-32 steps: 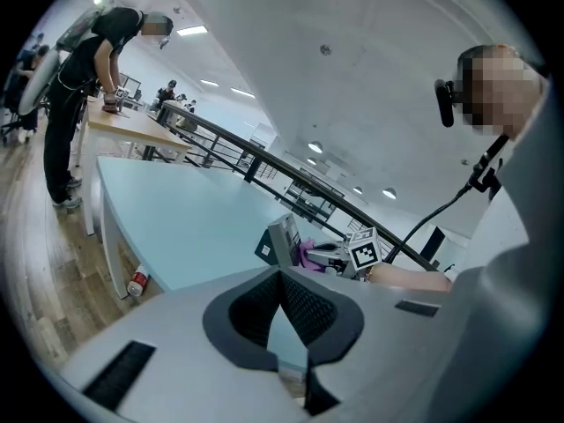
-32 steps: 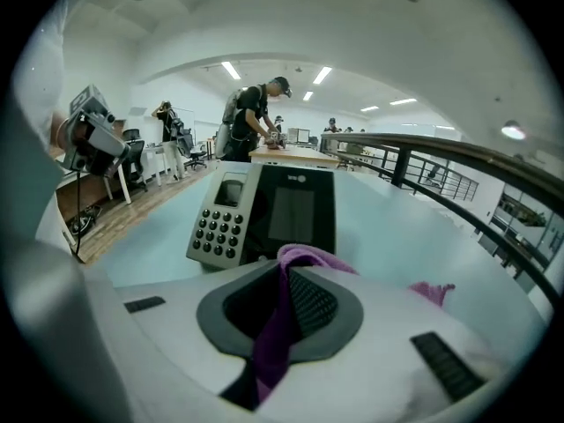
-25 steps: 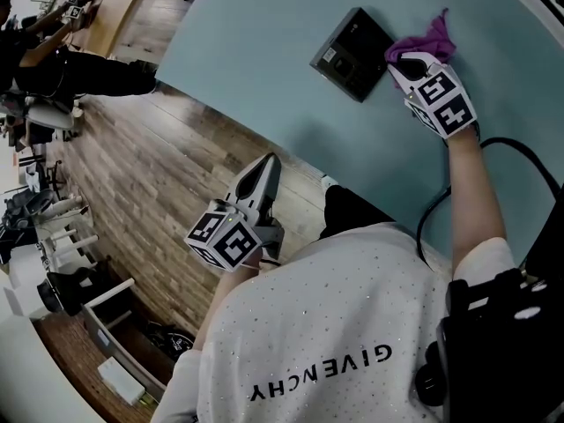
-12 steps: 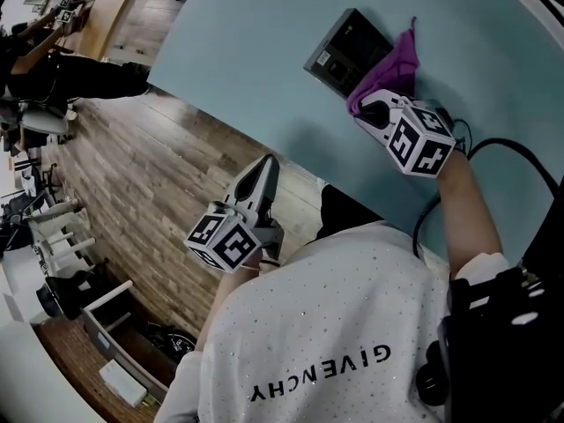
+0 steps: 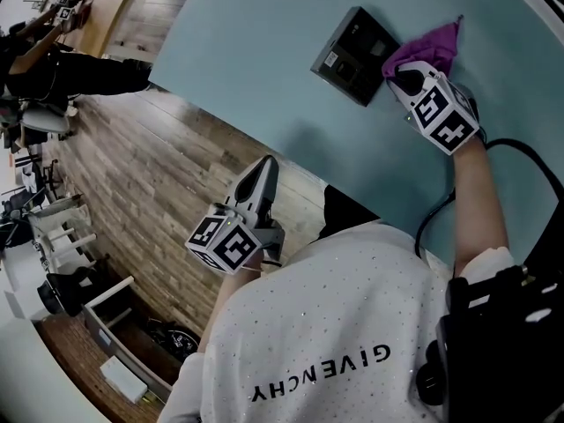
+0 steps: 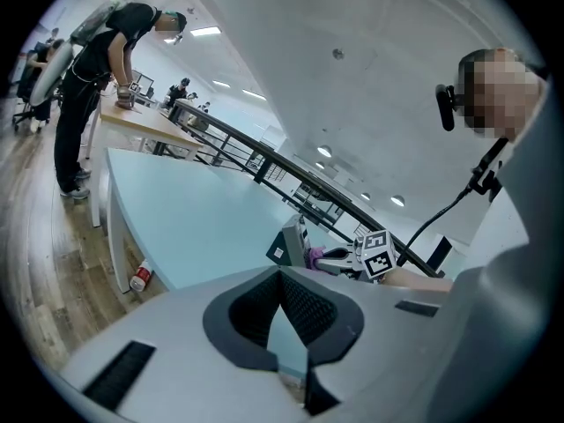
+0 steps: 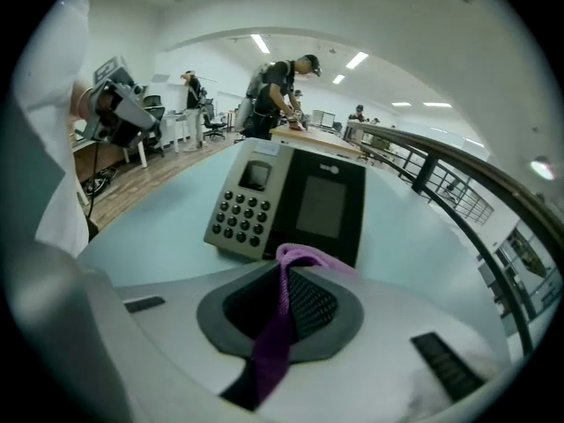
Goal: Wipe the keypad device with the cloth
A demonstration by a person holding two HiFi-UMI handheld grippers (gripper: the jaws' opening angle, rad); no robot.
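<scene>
We see the right gripper closed on the purple cloth. In the right gripper view the cloth runs as a narrow band between the two jaws, and a small fold stands out past the tips. This fold is just at the near edge of the keypad device, in front of its black half. We cannot tell if it really touches. The grey half of the device, with the number keys and a small screen, is to the left of the fold.

The left gripper has its jaws together and holds nothing. It hangs over the wooden floor, outside the near edge of the surface and well apart from the device.

The device lies well inside the light blue surface, with bare room on its left and far sides. A black cable curves over the surface to the right of the person's right arm. Other people stand at desks far behind.
</scene>
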